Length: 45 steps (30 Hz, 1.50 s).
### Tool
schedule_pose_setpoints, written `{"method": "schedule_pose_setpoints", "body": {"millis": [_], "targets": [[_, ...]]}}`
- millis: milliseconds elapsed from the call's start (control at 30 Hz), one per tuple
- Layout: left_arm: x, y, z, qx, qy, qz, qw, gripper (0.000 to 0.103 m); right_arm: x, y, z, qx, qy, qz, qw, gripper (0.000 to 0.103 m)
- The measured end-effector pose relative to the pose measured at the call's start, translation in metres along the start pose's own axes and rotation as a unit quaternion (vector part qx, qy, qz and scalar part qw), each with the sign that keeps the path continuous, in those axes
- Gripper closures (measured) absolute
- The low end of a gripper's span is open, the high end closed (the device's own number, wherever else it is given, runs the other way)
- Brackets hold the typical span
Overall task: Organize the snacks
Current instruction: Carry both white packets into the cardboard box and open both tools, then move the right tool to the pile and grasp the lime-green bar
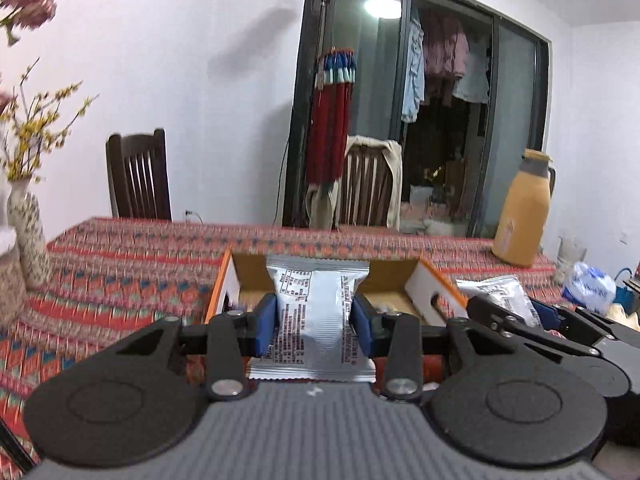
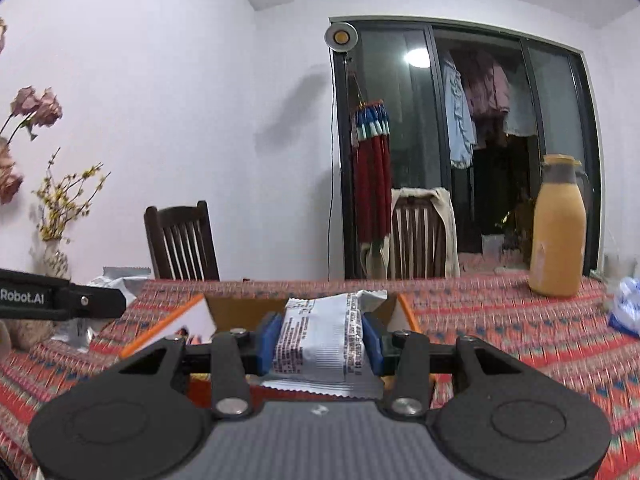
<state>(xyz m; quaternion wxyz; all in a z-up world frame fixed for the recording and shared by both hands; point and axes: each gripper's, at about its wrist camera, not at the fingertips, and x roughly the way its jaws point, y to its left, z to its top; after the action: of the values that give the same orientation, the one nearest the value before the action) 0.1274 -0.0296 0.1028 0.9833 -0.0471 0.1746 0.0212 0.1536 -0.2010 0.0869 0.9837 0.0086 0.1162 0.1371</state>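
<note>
Nearest the left wrist lens, the left gripper (image 1: 315,325) clenches a silver snack packet (image 1: 316,312) between its blue fingers (image 1: 266,326), the pads pressing into both sides of the wrapper. That packet stands upright with its printed back toward the camera, its top edge reaching in front of an open cardboard box (image 1: 434,294) with orange edges and white flaps, which sits on the table (image 1: 120,264) under a red patterned cloth. To the right in the same view the right gripper (image 1: 538,312) comes in low, with a second silver packet (image 1: 500,292) at its tip.

From the right wrist, the right gripper (image 2: 320,340) likewise grasps the second silver packet (image 2: 320,338) tightly between blue fingers (image 2: 370,338), the wrapper lying tilted and creased, held above the table just in front of the same cardboard box (image 2: 188,320). At the left edge the black body of the other tool (image 2: 60,300) reaches in, labelled "Robot.AI".

Farther back on the table stands a yellow thermos jug (image 2: 558,232) to the right, well apart from the box, with a blue and white plastic bag (image 2: 626,308) near the right edge. A patterned vase (image 1: 26,232) with yellow sprigs stands at the left. Two dark wooden chairs (image 1: 138,176) sit behind the table, one draped with a pale cloth.
</note>
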Motion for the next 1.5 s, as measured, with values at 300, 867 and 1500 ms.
{"method": "schedule_pose_setpoints", "body": {"millis": [300,867,1500], "targets": [[0.077,0.001,0.015,-0.023,0.006,0.034,0.9991,0.062,0.081,-0.005,0.027,-0.001,0.001,-0.007,1.000,0.060],[0.106,0.018,-0.012,-0.035,0.022,0.028,0.9988,0.041,0.126,-0.017,-0.011,0.017,0.083,-0.015,0.996,0.039],[0.072,0.015,0.000,-0.059,-0.012,0.056,0.9966,0.000,0.103,-0.025,0.002,0.043,0.053,-0.042,0.997,0.000]]}}
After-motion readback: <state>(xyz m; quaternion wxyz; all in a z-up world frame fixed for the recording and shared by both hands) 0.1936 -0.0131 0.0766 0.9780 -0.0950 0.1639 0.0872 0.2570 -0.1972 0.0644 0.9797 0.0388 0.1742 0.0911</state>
